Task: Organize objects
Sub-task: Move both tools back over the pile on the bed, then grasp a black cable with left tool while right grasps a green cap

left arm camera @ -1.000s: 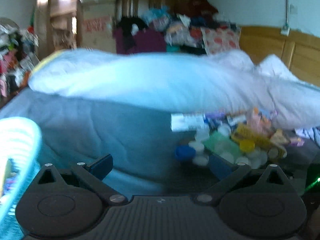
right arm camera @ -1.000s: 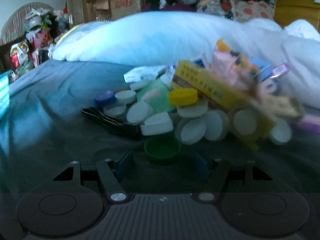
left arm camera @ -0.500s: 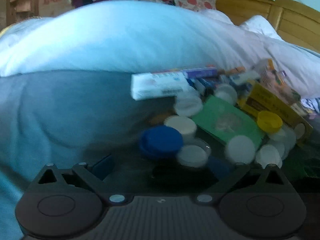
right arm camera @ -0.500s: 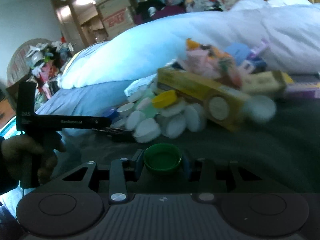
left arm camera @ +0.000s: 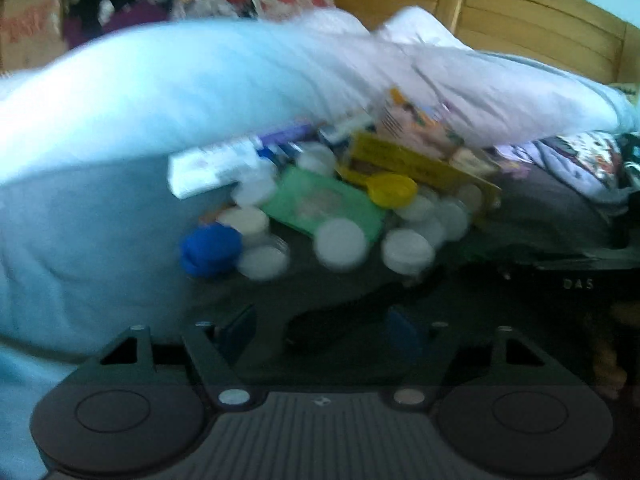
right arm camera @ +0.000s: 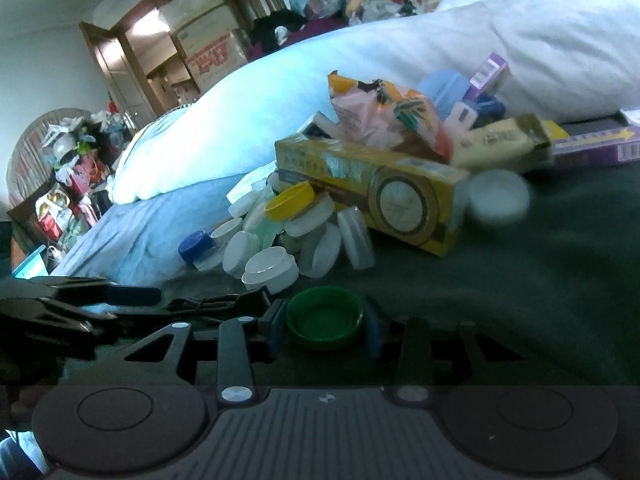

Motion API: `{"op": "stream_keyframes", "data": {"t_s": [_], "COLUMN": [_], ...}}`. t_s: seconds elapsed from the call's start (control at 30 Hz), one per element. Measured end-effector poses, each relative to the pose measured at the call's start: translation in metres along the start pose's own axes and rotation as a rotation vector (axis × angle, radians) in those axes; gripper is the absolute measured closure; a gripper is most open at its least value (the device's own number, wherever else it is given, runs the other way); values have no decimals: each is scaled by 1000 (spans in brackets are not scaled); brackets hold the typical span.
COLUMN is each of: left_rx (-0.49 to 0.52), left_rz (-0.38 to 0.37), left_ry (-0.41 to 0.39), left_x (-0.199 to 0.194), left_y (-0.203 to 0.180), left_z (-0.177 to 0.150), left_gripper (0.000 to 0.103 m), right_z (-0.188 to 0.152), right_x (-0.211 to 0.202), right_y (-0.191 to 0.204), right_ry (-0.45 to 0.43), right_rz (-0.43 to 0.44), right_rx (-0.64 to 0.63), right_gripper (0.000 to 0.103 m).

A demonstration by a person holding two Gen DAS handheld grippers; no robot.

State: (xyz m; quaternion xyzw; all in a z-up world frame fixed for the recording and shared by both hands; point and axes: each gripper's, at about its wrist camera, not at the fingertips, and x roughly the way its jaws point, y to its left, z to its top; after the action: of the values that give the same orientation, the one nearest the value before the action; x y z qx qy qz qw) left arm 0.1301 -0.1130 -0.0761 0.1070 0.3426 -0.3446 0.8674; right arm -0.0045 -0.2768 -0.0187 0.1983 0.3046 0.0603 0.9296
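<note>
A heap of bottle caps and boxes lies on the dark bedsheet. In the right wrist view my right gripper (right arm camera: 325,330) is shut on a green cap (right arm camera: 325,316), just in front of white caps (right arm camera: 272,268), a yellow cap (right arm camera: 291,201), a blue cap (right arm camera: 195,245) and a long yellow box (right arm camera: 372,196). In the left wrist view my left gripper (left arm camera: 320,330) is open and empty, above a black object (left arm camera: 336,320), short of the blue cap (left arm camera: 210,250), white caps (left arm camera: 340,244) and green pack (left arm camera: 324,204).
A big pale blue pillow (left arm camera: 180,92) lies behind the heap. A snack bag (right arm camera: 384,116) and purple boxes (right arm camera: 592,146) sit at the heap's back. The left gripper's body (right arm camera: 80,296) shows at left in the right wrist view. Wooden headboard (left arm camera: 520,20) far right.
My right gripper closed on the green cap and pulled back from the heap. My left gripper swung from beside the basket toward the heap, staying open.
</note>
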Motion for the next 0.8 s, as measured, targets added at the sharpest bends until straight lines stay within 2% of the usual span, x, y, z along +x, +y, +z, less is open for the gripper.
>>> {"op": "stream_keyframes", "data": {"t_s": [0.07, 0.2, 0.33, 0.47, 0.53, 0.6, 0.67, 0.7, 0.8], "left_rx": [-7, 33, 197, 290, 295, 224, 196, 189, 154], "left_rz": [5, -17, -56, -59, -80, -109, -89, -78, -30], "left_ry": [-20, 2, 65, 48, 52, 68, 69, 68, 56], "left_x": [1, 16, 33, 45, 47, 44, 40, 38, 28], "left_y": [4, -4, -29, -37, -31, -23, -27, -29, -33], "left_z": [4, 8, 6, 1, 0, -1, -3, -4, -7], "left_gripper": [22, 22, 26, 26, 25, 28, 38, 51, 68], "right_z": [-1, -2, -2, -2, -2, -2, -1, 0, 1], "right_x": [-1, -1, -1, -1, -1, -1, -3, -4, -5], "right_y": [0, -1, -2, -2, -2, -2, -3, -3, -2], "right_ry": [-2, -3, -4, -4, -4, -5, -9, -14, -20], "right_rz": [3, 9, 16, 17, 17, 19, 19, 13, 2], "right_rx": [4, 12, 22, 26, 27, 32, 36, 35, 29], "right_gripper": [63, 63, 63, 63, 63, 63, 62, 62, 62]}}
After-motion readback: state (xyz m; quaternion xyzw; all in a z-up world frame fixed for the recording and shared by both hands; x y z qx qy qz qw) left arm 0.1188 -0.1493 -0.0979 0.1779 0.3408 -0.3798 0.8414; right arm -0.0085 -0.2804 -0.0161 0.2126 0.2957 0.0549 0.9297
